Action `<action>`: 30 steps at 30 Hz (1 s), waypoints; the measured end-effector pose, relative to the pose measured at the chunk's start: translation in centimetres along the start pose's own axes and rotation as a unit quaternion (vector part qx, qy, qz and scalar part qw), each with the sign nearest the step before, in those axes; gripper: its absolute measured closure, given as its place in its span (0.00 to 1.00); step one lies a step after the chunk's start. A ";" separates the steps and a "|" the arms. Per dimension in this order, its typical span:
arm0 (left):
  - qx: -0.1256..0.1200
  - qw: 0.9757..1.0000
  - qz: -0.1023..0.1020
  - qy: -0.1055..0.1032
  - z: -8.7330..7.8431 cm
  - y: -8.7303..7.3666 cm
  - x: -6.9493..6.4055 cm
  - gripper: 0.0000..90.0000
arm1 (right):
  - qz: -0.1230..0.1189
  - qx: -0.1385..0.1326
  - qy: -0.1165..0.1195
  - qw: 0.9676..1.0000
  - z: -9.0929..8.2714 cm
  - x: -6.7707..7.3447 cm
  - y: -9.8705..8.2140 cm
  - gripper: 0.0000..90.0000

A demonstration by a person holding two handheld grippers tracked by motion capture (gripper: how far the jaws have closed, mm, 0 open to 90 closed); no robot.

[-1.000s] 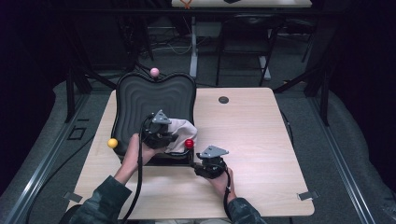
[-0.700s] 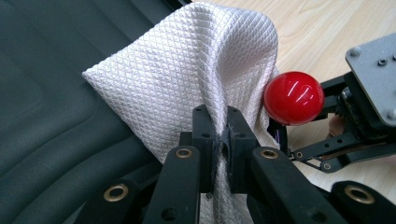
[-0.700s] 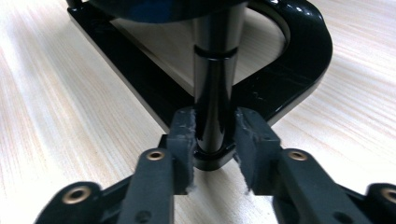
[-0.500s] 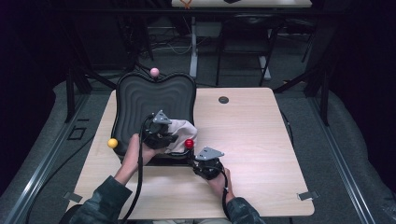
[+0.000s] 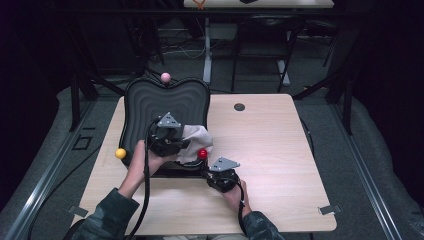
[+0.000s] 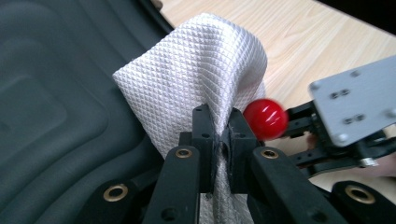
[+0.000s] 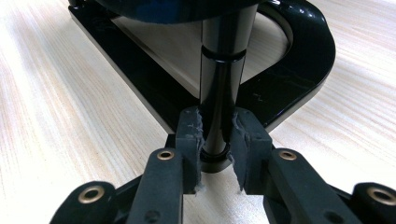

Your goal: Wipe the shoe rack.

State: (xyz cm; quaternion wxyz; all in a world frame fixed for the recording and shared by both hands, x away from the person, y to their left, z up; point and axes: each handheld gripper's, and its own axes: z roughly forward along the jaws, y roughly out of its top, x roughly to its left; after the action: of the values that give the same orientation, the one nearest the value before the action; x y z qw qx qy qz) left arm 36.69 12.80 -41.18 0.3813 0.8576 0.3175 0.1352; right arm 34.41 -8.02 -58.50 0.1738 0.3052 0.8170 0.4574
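A black ribbed, heart-shaped panel [image 5: 165, 102] stands on a black stand at the table's left. My left gripper [image 5: 183, 145] is over its lower right part, shut on a white waffle-weave cloth [image 5: 196, 137]. In the left gripper view the cloth [image 6: 196, 70] bulges up beyond the closed left gripper [image 6: 221, 126], above the ribbed panel [image 6: 56, 93]. My right gripper [image 5: 209, 170] sits low at the stand's front. The right gripper view shows the right gripper [image 7: 217, 128] shut on the stand's upright black post [image 7: 223, 70], just above the glossy base [image 7: 299, 79].
A red ball [image 5: 202, 153] sticks out beside the cloth, a yellow ball [image 5: 120, 153] at the panel's left and a pink ball [image 5: 165, 77] at its top. A small dark disc [image 5: 239, 106] lies on the wooden table [image 5: 280, 150] to the right.
My left gripper has risen slightly with the cloth in it. The right gripper has edged a little left at the stand's foot.
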 end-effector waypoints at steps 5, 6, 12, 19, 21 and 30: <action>-0.022 1.000 0.008 -0.009 -1.1 0.8 -1.0 0.94 | -0.001 -0.001 0.000 1.000 0.0 0.0 0.0 0.82; -0.021 1.000 0.011 -0.010 -1.0 0.9 -1.2 0.94 | -0.001 0.000 0.000 1.000 0.0 0.0 0.0 0.82; -0.013 0.999 0.004 -0.053 1.3 0.4 -1.8 0.94 | 0.000 -0.001 0.001 1.000 0.0 0.0 0.0 0.82; 0.005 0.998 0.013 -0.069 2.6 0.0 -2.8 0.94 | -0.001 0.000 0.000 1.000 0.0 0.0 0.0 0.82; 0.009 0.997 0.012 -0.076 2.7 -0.3 -2.8 0.94 | -0.001 0.000 0.000 1.000 0.0 0.0 0.0 0.82; 0.033 0.997 0.002 -0.076 2.4 -1.9 -2.2 0.94 | 0.000 0.001 0.000 1.000 0.0 0.0 0.0 0.82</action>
State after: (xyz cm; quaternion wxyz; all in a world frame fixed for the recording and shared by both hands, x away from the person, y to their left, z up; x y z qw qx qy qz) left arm 35.34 10.98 -44.22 0.3754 0.8783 0.2900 0.0599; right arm 34.41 -7.98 -58.52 0.1731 0.3054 0.8176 0.4564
